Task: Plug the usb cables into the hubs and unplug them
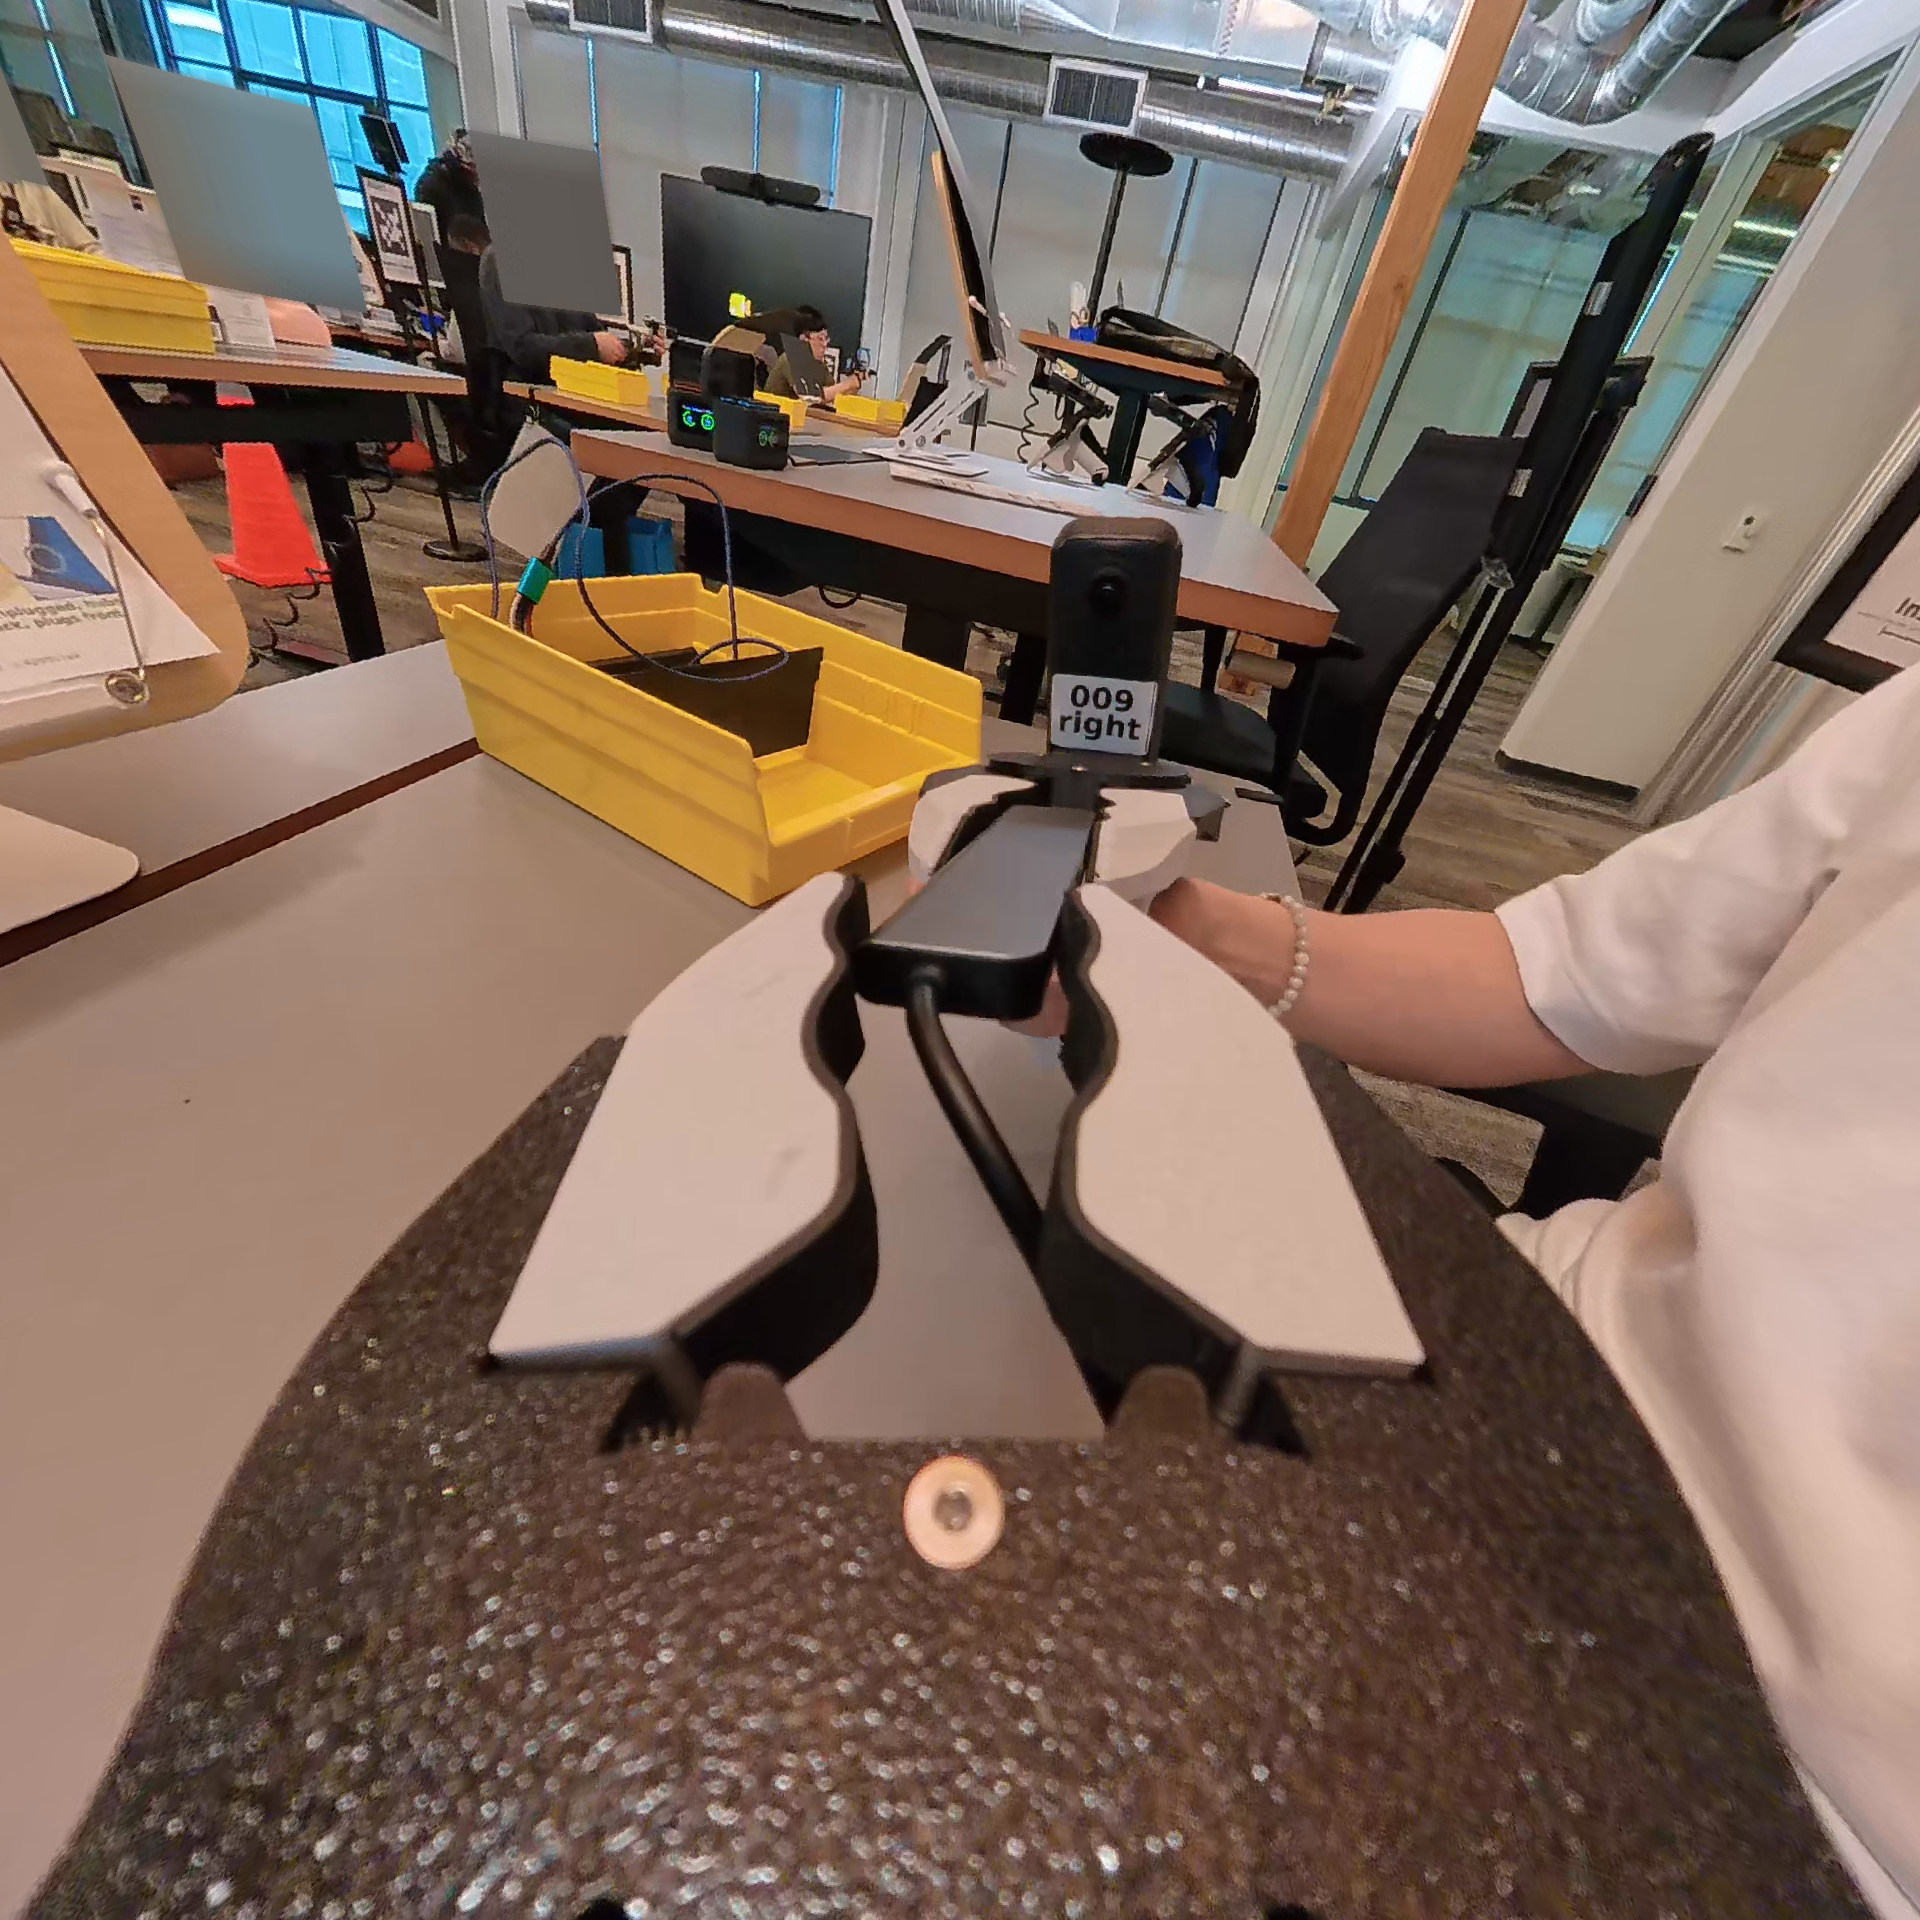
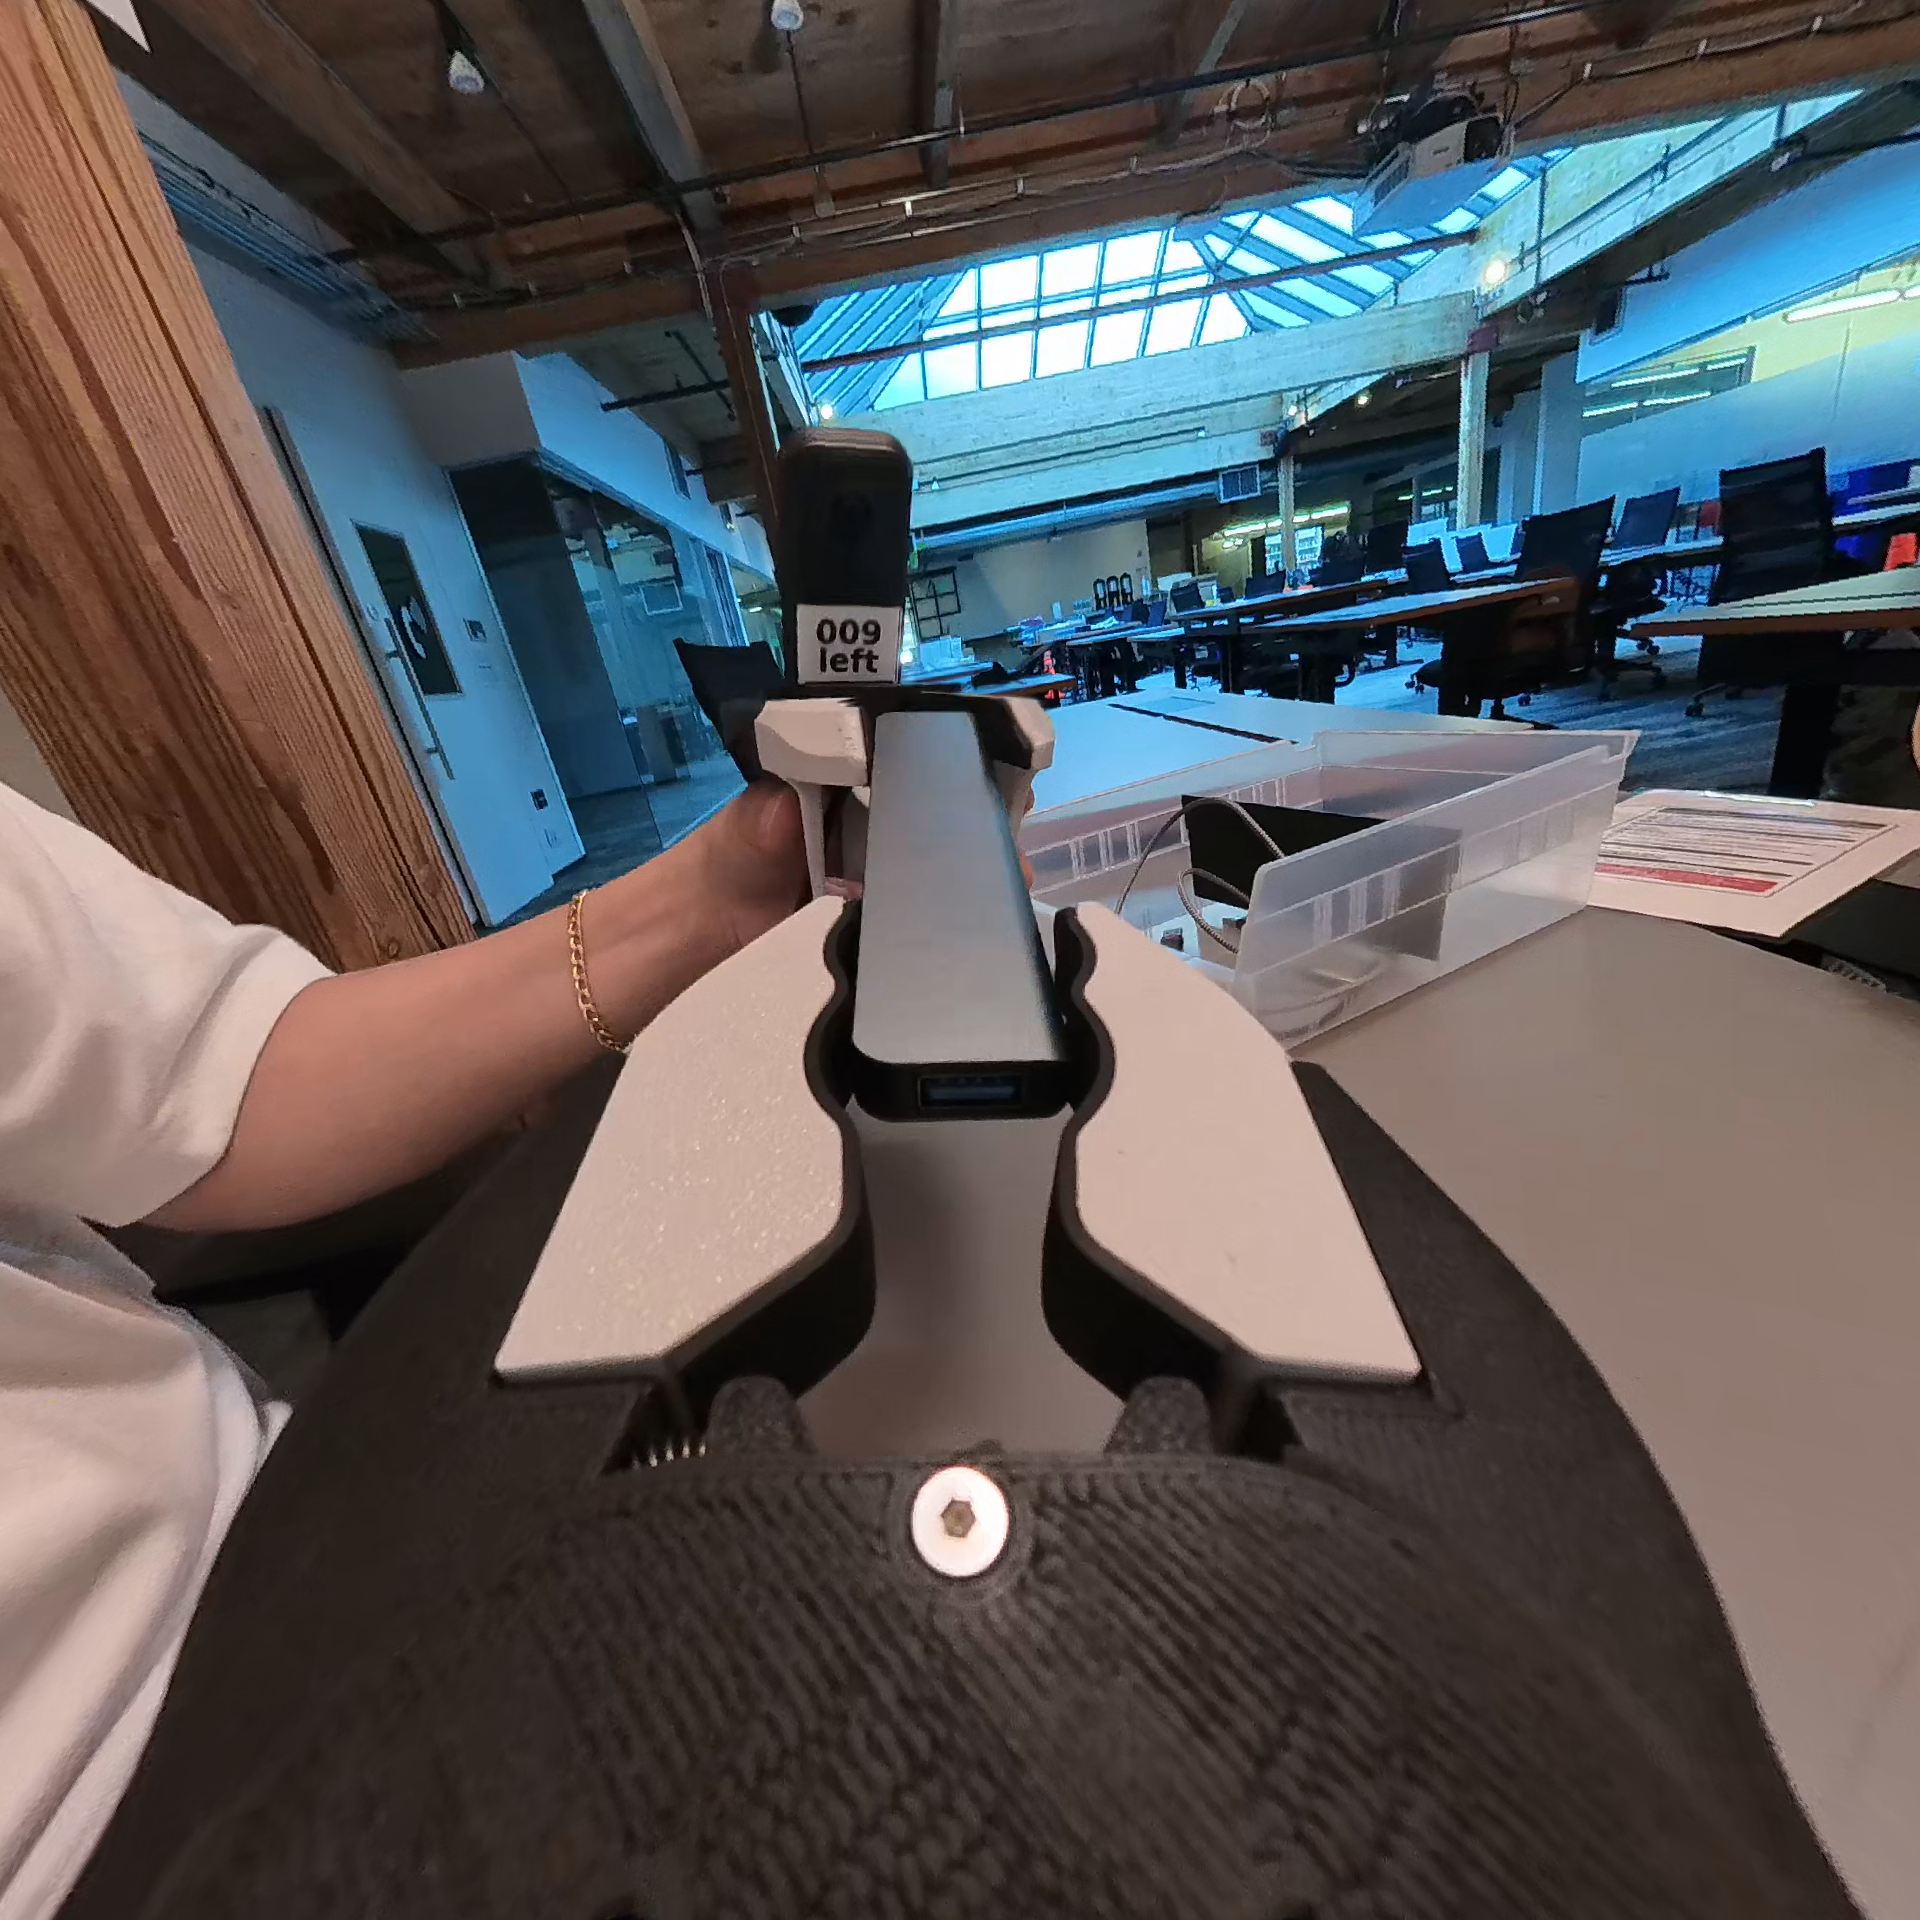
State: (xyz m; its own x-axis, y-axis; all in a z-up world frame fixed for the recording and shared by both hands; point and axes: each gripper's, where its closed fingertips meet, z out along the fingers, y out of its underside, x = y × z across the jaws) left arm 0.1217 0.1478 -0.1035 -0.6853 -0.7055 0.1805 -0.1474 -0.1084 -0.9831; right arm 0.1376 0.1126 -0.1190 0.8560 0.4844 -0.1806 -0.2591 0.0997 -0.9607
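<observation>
Dark grey metal, the hub (image 2: 951, 914) is held above the table (image 1: 312, 1039) between both grippers: the left gripper (image 1: 961, 971) clamps its cabled end, the right gripper (image 2: 956, 1060) its port end; one grip must be freed to fetch a cable from the yellow bin (image 1: 665, 748)

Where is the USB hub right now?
The USB hub is held off the table between the two tools: the left tool grips its cable end, the right tool its port end, with the yellow bin behind.
</observation>
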